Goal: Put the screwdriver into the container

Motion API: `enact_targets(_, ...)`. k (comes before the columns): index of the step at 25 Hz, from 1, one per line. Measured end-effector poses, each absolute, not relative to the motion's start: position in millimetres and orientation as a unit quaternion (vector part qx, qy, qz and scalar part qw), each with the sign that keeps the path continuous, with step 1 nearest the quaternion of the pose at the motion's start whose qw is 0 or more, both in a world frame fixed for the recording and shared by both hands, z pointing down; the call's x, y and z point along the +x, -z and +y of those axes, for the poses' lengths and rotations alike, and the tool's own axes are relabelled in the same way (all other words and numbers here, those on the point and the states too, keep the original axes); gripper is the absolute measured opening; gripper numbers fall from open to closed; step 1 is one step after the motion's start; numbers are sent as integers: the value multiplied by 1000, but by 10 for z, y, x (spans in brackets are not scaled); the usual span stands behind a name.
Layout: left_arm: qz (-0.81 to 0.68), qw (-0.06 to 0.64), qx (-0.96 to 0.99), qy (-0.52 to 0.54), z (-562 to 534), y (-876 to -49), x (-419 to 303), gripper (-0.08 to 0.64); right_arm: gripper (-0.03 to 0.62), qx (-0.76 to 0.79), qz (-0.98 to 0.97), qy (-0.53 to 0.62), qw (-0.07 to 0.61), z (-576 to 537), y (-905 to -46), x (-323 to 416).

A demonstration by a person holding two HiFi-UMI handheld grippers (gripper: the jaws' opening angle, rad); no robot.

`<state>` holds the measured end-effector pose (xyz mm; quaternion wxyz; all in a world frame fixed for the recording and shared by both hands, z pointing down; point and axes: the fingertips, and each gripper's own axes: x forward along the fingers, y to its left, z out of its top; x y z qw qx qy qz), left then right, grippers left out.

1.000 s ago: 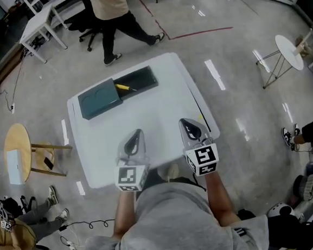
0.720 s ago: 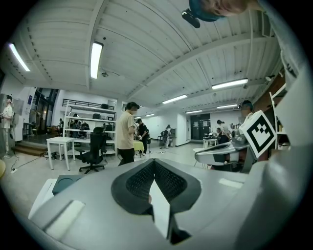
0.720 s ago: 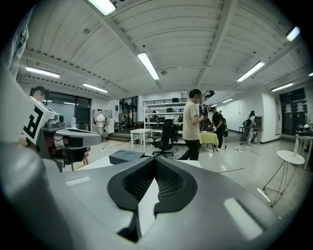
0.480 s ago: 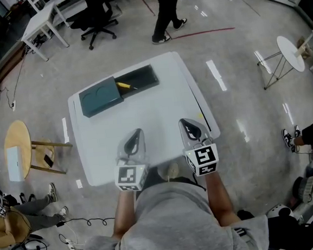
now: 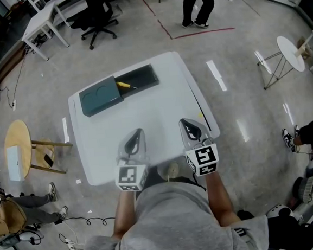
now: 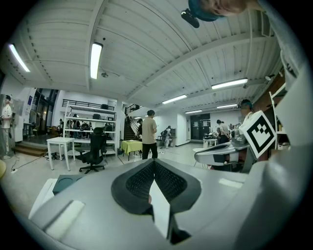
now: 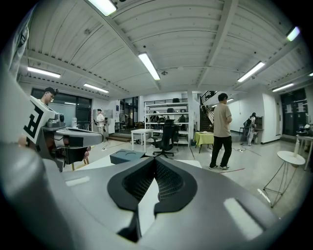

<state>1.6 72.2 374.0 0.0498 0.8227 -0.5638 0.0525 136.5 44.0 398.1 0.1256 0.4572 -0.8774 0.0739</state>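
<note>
On the white table (image 5: 160,102), a dark teal container (image 5: 140,77) stands at the far left, its lid (image 5: 100,96) slid halfway off. A yellow-handled screwdriver (image 5: 123,86) lies inside the open half. Both grippers hover side by side over the near edge, well short of the container. My left gripper (image 5: 137,133) is shut with nothing in it, and so is my right gripper (image 5: 184,122). The left gripper view shows its jaws (image 6: 152,163) meeting, with the container (image 6: 66,181) low at the left. The right gripper view shows its jaws (image 7: 155,161) meeting and the container (image 7: 128,156) ahead.
A round wooden stool (image 5: 17,153) stands left of the table and a small white round table (image 5: 289,53) to the right. Beyond the table, a person (image 5: 197,1) walks past an office chair (image 5: 98,18) and a white desk (image 5: 41,23).
Both grippers have stayed where they were. The person beyond the table has walked from the left to the right.
</note>
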Motion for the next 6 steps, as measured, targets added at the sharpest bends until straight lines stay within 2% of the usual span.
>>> enact_targets(6,-565,50,822,-55,743,-3717,14,11,3,458,-877,-75,125,461,-3952,1383)
